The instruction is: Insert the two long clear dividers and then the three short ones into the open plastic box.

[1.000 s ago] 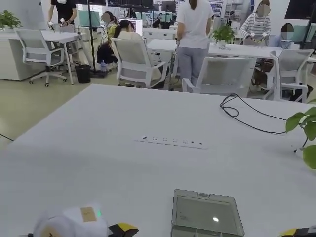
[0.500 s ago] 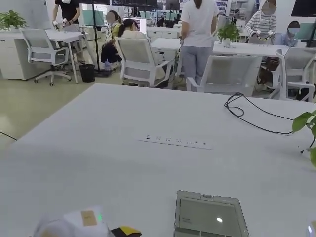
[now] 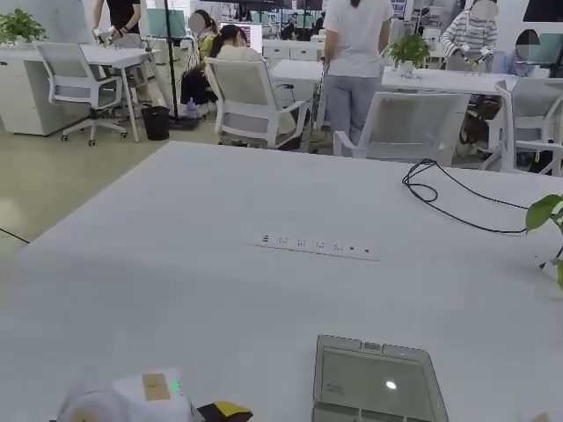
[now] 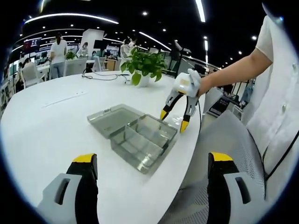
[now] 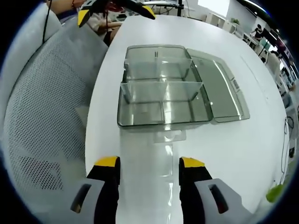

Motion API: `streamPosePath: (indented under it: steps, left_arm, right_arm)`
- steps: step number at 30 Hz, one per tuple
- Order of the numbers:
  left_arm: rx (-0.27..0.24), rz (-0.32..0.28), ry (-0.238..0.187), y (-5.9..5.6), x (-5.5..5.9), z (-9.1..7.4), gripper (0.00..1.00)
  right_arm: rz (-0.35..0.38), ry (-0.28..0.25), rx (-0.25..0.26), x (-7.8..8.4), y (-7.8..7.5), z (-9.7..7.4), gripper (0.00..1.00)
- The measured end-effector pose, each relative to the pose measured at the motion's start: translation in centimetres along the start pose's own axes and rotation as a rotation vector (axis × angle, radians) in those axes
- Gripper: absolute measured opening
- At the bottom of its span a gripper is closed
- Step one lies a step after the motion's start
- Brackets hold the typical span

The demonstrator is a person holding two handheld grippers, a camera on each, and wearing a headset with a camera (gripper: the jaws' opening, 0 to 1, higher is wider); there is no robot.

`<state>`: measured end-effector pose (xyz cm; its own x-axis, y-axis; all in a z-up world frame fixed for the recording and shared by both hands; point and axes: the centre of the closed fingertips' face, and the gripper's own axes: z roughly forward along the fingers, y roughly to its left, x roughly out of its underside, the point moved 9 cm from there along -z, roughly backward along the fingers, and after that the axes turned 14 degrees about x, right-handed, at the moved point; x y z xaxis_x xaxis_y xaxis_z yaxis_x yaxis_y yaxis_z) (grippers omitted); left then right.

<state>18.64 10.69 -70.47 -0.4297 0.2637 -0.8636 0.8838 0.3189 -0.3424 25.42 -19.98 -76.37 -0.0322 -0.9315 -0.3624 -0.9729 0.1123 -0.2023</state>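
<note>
Unmoved since earlier, rectangular smoky-clear plastic box (image 5: 163, 100) on smooth white surface (image 3: 220, 290), left claw (image 4: 152, 157) released, right claw (image 5: 149, 162) grasping flat clear divider (image 5: 170, 137)

Head cam sat high and faced fwd, slightly down along the tabletop (image 3: 176, 264); the lid (image 3: 378, 387) of the box (image 4: 145, 140) was just at the btm edge. Left gripper view rode low over the tabletop and looked across at the box, mid range. Right gripper view looked steeply down on it, close. All 3 shared the lid.
</note>
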Motion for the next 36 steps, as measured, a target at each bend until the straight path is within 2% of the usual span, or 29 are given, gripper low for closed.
streamPosePath:
  steps: [9,12,14,20,23,36]
  left_arm:
    - [-0.001,-0.008,-0.004,0.18,0.03,-0.10,1.00]
    - [-0.001,-0.010,-0.003,0.19,0.10,-0.09,1.00]
    - [0.000,-0.013,-0.007,0.23,0.10,-0.10,1.00]
    - [-0.001,-0.012,-0.010,0.37,-0.04,-0.14,1.00]
    - [0.001,-0.011,-0.007,0.48,-0.01,-0.13,1.00]
    - [0.009,-0.009,-0.005,0.52,0.03,-0.02,1.00]
  right_arm:
    - [-0.031,0.018,-0.001,0.21,-0.14,0.70,0.46]
    - [-0.071,0.018,0.014,0.36,-0.12,0.93,0.42]
    - [-0.051,0.020,0.011,0.26,-0.12,0.82,0.42]
    - [-0.055,0.020,0.022,0.24,-0.17,0.86,0.39]
    - [-0.058,0.021,0.024,0.30,-0.15,0.79,0.34]
    - [-0.043,0.030,0.033,0.31,-0.19,0.76,0.33]
